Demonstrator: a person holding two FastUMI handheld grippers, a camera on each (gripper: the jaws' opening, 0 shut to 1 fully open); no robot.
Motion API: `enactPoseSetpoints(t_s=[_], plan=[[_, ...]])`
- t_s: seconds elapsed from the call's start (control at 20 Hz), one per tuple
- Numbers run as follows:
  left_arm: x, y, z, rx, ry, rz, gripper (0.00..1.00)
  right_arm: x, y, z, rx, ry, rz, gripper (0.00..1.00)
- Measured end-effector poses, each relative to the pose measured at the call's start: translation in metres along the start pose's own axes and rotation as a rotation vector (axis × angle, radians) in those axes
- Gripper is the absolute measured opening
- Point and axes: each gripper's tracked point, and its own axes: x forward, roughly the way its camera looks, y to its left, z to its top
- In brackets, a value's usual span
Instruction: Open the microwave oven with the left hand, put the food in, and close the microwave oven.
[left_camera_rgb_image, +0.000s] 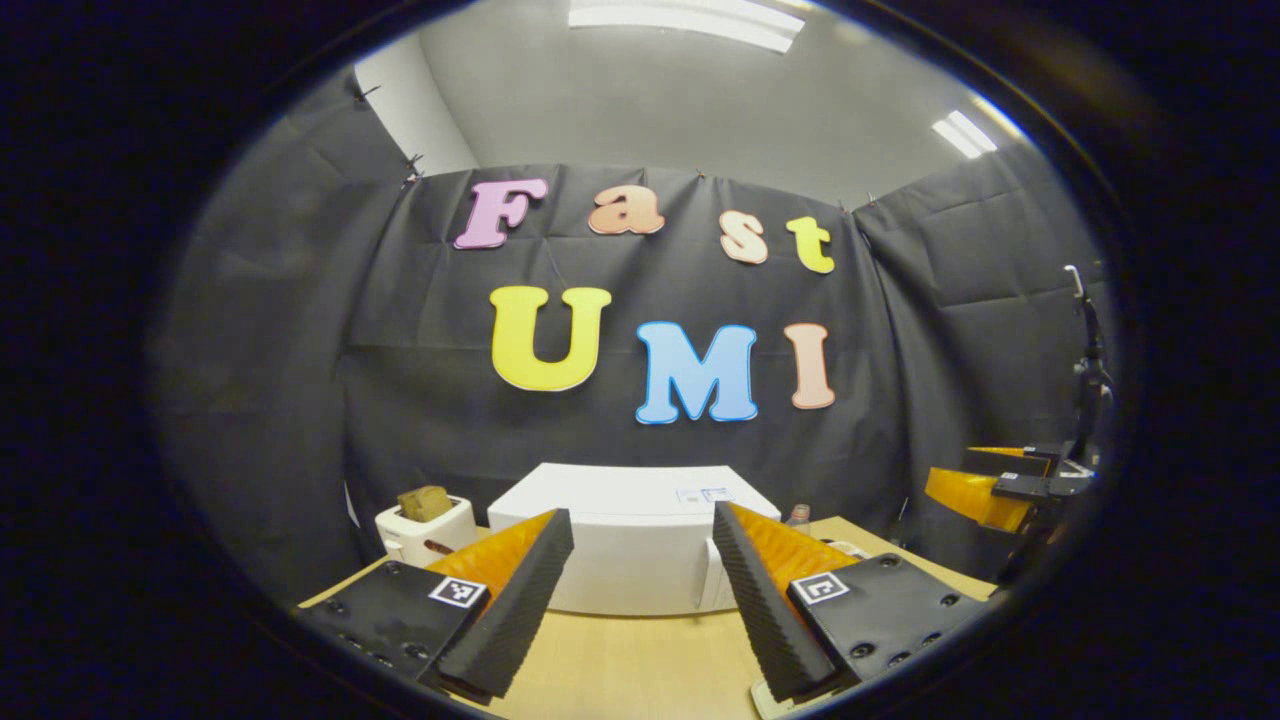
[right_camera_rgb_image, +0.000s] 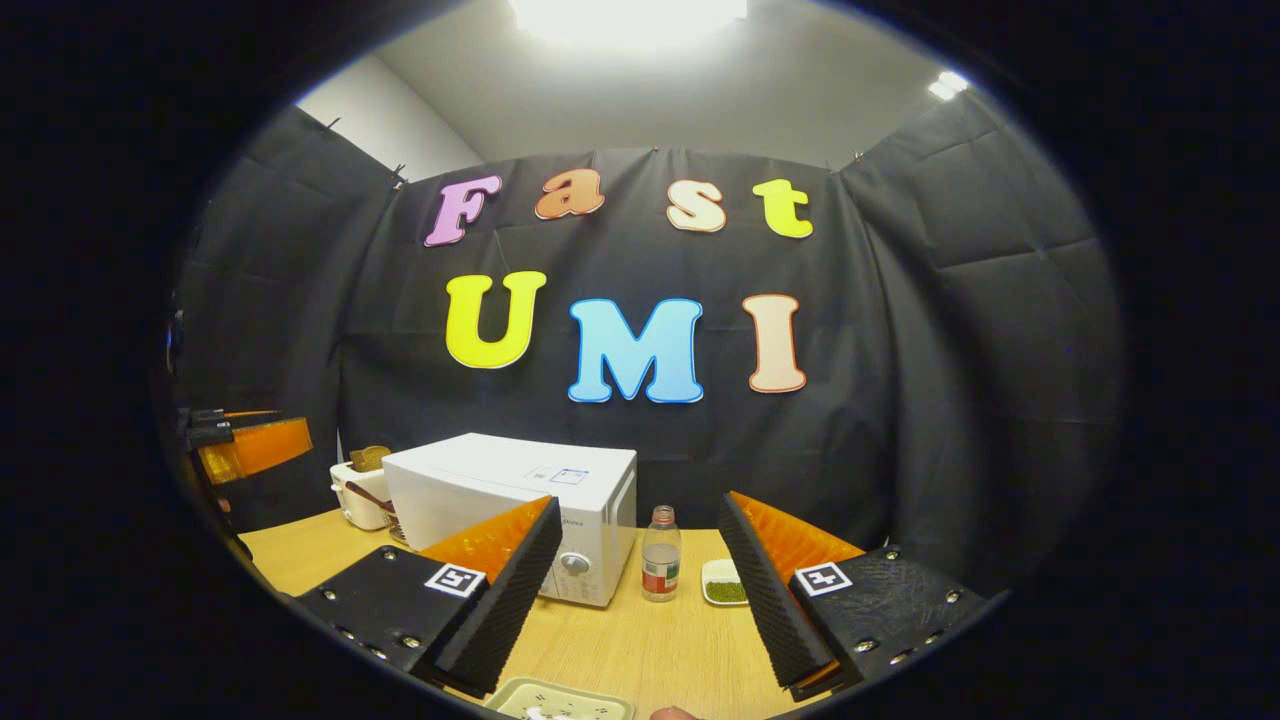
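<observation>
In the left gripper view, the left gripper (left_camera_rgb_image: 640, 600) hangs released above the wooden table (left_camera_rgb_image: 640, 660), its fingers spread with nothing between them. Straight ahead, at the far side of the table, sits one white microwave oven (left_camera_rgb_image: 630, 540), its door shut. To its left stands one white toaster (left_camera_rgb_image: 425, 528) with something brown poking out of the top. At the far right edge the right gripper (left_camera_rgb_image: 985, 490) floats well apart from everything.

In the right gripper view, the right gripper (right_camera_rgb_image: 640, 590) is likewise released and empty. The microwave oven (right_camera_rgb_image: 510, 505) sits left of centre, with one small bottle (right_camera_rgb_image: 661, 567) just beside its right side and one little dish of green bits (right_camera_rgb_image: 724, 583) right of that. A pale tray (right_camera_rgb_image: 560, 700) lies at the near edge, likely carrying the food.

I judge the bottle the hazard: standing so close, a swinging door or a careless reach could topple it. Approaching the handle askew might shove the oven instead.
</observation>
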Motion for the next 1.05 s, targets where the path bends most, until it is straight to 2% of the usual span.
enactPoseSetpoints(t_s=[0.55, 1.05], plan=[[-0.007, 0.021, 0.009, -0.025, -0.033, 0.02, 0.94, -0.001, 0.025, 0.017, -0.021, -0.031, 0.028, 0.96], [0.007, 0.011, 0.006, -0.016, -0.043, -0.021, 0.94, -0.004, 0.025, 0.029, -0.033, -0.058, 0.003, 0.96]])
